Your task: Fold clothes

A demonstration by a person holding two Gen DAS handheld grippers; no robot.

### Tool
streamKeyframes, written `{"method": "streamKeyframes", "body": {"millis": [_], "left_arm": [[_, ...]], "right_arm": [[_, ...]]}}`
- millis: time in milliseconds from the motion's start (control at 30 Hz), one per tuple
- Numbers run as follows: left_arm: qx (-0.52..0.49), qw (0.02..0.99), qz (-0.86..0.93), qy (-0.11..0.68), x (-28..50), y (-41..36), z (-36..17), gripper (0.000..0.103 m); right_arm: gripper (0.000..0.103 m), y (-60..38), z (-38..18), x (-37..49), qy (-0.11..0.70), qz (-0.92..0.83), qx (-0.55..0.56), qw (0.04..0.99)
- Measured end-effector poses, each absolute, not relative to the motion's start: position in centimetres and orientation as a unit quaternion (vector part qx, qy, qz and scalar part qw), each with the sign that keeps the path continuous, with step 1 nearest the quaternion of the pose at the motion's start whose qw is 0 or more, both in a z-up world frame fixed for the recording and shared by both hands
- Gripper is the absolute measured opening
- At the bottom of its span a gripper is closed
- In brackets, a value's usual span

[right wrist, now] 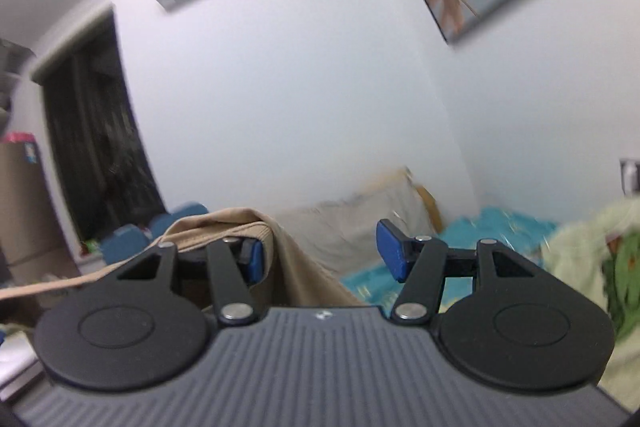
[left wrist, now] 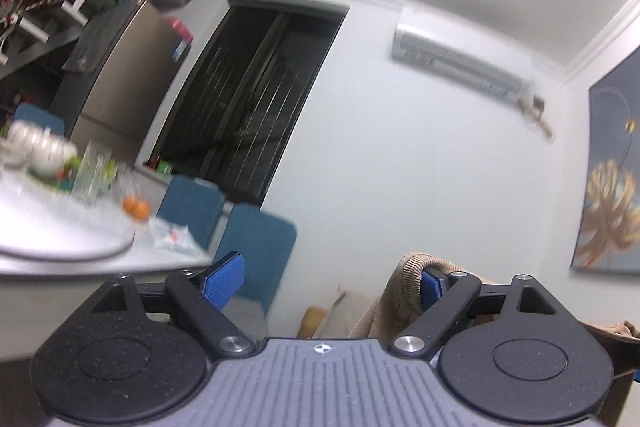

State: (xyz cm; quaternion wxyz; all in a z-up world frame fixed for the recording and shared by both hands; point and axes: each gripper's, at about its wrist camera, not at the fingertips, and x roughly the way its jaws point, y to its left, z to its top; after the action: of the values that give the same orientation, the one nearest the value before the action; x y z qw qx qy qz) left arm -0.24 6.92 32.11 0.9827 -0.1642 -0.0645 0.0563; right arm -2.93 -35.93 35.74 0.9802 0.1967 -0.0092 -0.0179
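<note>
In the left wrist view a beige knit garment (left wrist: 408, 279) hangs over the right finger (left wrist: 430, 287) of my left gripper (left wrist: 328, 281). The jaws stand wide apart, and only that one blue pad touches the ribbed hem. In the right wrist view the same beige garment (right wrist: 296, 267) drapes over the left finger (right wrist: 252, 261) of my right gripper (right wrist: 320, 255). Those jaws are also apart, with the other pad (right wrist: 390, 255) bare. Both grippers point roughly level toward a white wall. Most of the garment is hidden below the gripper bodies.
A white dining table (left wrist: 60, 259) with glasses and oranges stands at left, with blue chairs (left wrist: 260, 247) beside it. A dark doorway (left wrist: 256, 91) is behind. Ahead of the right gripper lie teal bedding (right wrist: 500, 227), a pillow (right wrist: 360, 223) and a pale green blanket (right wrist: 588, 251).
</note>
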Motion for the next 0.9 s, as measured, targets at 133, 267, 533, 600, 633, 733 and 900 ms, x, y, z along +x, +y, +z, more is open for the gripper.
{"method": "streamKeyframes", "body": {"millis": [133,267,533,600,633,733,900], "left_arm": [[-0.155,0.983,0.046,-0.082,-3.2,6.5,37.8,0.09],[-0.134,0.987,0.037,-0.08,-4.9,5.7,41.8,0.092],[-0.113,0.993,0.02,-0.019,4.0,3.3,40.7,0.093],[-0.112,0.994,0.021,0.003,8.7,3.2,38.1,0.093],[-0.11,0.994,0.022,0.014,11.1,3.1,36.8,0.094],[-0.104,0.993,0.029,0.048,18.4,2.4,31.7,0.094],[-0.094,0.989,0.037,0.109,31.1,0.9,20.4,0.094]], "right_arm": [[0.059,-36.2,41.6,-7.0,-0.043,-0.004,0.189,0.981],[0.059,-36.6,45.9,-10.3,-0.066,0.003,0.168,0.984],[0.06,-38.9,44.1,-5.3,-0.01,-0.006,0.151,0.988],[0.06,-39.5,42.3,-2.4,0.01,-0.012,0.15,0.989],[0.06,-39.6,41.3,-0.7,0.02,-0.015,0.148,0.989],[0.06,-39.6,37.7,4.8,0.049,-0.023,0.147,0.988],[0.06,-39.9,28.7,16.4,0.105,-0.03,0.161,0.981]]}}
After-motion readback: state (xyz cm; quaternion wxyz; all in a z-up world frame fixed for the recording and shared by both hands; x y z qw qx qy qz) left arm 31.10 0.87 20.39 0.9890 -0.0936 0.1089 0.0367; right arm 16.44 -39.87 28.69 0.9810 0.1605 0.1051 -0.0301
